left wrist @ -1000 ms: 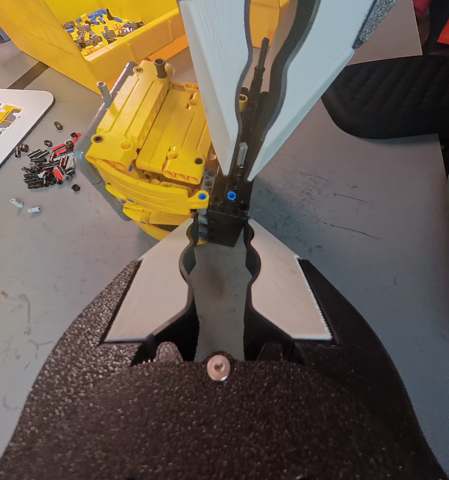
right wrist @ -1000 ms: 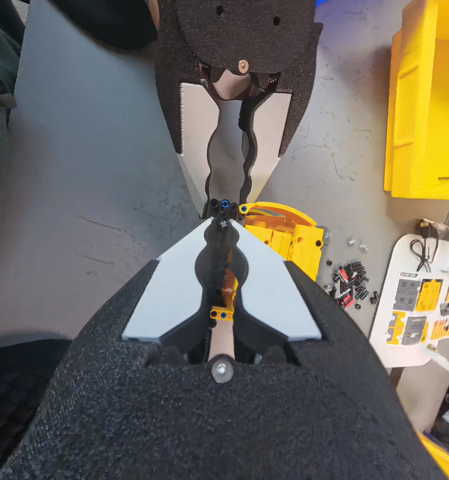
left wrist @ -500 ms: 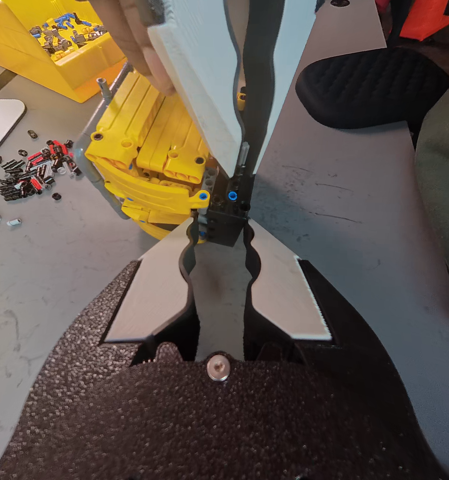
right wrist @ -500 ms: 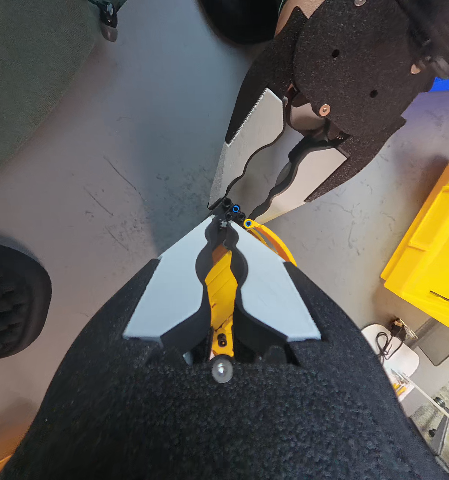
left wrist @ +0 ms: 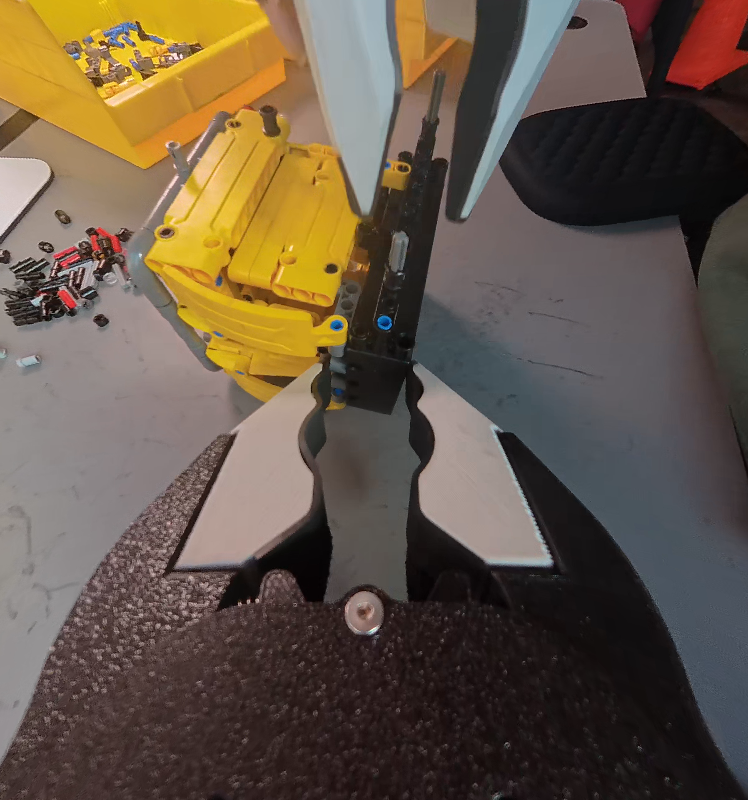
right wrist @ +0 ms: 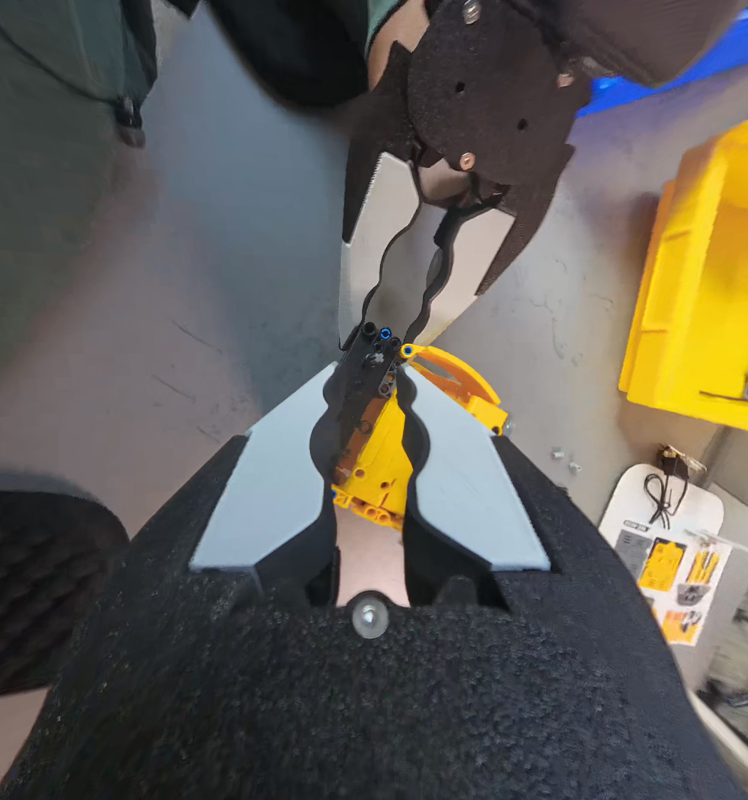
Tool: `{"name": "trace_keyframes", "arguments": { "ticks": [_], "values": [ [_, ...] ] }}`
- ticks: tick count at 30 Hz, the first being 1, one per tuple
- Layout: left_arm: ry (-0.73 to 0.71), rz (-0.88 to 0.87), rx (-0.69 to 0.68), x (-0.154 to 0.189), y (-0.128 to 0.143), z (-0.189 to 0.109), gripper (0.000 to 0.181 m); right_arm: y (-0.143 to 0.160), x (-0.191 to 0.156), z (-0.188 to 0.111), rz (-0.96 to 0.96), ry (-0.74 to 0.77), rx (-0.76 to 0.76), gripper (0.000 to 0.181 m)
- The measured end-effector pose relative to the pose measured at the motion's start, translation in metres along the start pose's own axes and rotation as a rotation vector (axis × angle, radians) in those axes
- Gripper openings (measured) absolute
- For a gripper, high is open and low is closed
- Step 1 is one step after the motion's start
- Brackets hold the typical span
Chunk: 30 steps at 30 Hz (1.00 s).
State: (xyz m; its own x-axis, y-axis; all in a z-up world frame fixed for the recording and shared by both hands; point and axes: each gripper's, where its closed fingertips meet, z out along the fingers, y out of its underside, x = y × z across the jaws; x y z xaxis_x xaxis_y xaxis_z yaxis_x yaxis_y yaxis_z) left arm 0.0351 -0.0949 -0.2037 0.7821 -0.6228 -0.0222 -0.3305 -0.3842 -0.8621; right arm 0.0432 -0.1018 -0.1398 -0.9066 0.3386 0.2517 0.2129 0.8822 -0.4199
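Observation:
A yellow brick-built model (left wrist: 255,259) with a black beam column (left wrist: 407,268) on its right side rests on the grey table (left wrist: 558,389). My left gripper (left wrist: 365,372) is shut on the near black end of that column. My right gripper (left wrist: 411,214) comes in from the far side. Its fingers stand apart on either side of the column's top, with a visible gap at the right finger. In the right wrist view the right gripper (right wrist: 368,368) straddles the black column (right wrist: 363,381) and the yellow model (right wrist: 381,467). The left gripper (right wrist: 376,337) faces it, closed on the column's end.
A yellow bin (left wrist: 125,56) of small parts stands at the far left, and it also shows in the right wrist view (right wrist: 709,303). A pile of black and red pins (left wrist: 56,277) and a white instruction board (left wrist: 4,186) lie to the left. A black chair seat (left wrist: 632,160) sits beyond the table's right edge. The gap from one gripper's tips to the other's is roughly 7 centimetres.
My right gripper's fingers have spread apart off the black column, after swinging around it. My left gripper kept its hold, and the model stayed in place.

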Motion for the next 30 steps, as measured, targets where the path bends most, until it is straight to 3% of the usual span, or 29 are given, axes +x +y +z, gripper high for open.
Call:
{"name": "trace_keyframes", "arguments": {
  "ticks": [6, 7, 9, 12, 14, 15, 18, 21, 24, 28, 30],
  "values": [
    [-0.073, -0.032, -0.002, -0.014, 0.001, -0.001, 0.033, 0.016, 0.015, -0.050, 0.346, 0.313, 0.321, 0.043],
    [-0.084, -0.039, -0.001, -0.016, 0.002, -0.002, 0.033, 0.023, 0.017, -0.057, 0.394, 0.378, 0.376, 0.034],
    [-0.103, -0.048, 0.003, -0.020, 0.002, -0.002, 0.034, 0.035, 0.020, -0.071, 0.468, 0.504, 0.503, 0.000],
    [-0.119, -0.068, 0.014, -0.025, 0.002, -0.003, 0.034, 0.052, 0.024, -0.079, 0.592, 0.603, 0.682, 0.000],
    [-0.124, -0.067, 0.015, -0.027, 0.002, -0.002, 0.034, 0.069, 0.030, -0.077, 0.614, 0.696, 0.713, 0.000],
    [-0.127, -0.061, 0.015, -0.028, 0.002, -0.002, 0.034, 0.074, 0.032, -0.076, 0.623, 0.714, 0.743, 0.002],
    [-0.145, -0.029, 0.013, -0.029, 0.002, -0.001, 0.034, 0.067, 0.021, -0.069, 0.617, 0.566, 0.886, 0.046],
    [-0.171, 0.033, 0.006, -0.030, 0.002, -0.001, 0.035, 0.071, 0.007, -0.057, 0.545, 0.515, 0.858, 0.052],
    [-0.201, 0.112, 0.001, -0.033, 0.001, -0.001, 0.035, 0.082, -0.001, -0.028, 0.493, 0.510, 0.714, 0.051],
    [-0.307, 0.313, -0.040, -0.036, 0.002, 0.000, 0.035, 0.086, 0.000, -0.001, 0.353, 0.615, 0.532, 0.028],
    [-0.421, 0.460, -0.091, -0.043, 0.004, -0.001, 0.035, 0.085, -0.004, 0.004, 0.222, 0.665, 0.458, 0.026]
  ]
}}
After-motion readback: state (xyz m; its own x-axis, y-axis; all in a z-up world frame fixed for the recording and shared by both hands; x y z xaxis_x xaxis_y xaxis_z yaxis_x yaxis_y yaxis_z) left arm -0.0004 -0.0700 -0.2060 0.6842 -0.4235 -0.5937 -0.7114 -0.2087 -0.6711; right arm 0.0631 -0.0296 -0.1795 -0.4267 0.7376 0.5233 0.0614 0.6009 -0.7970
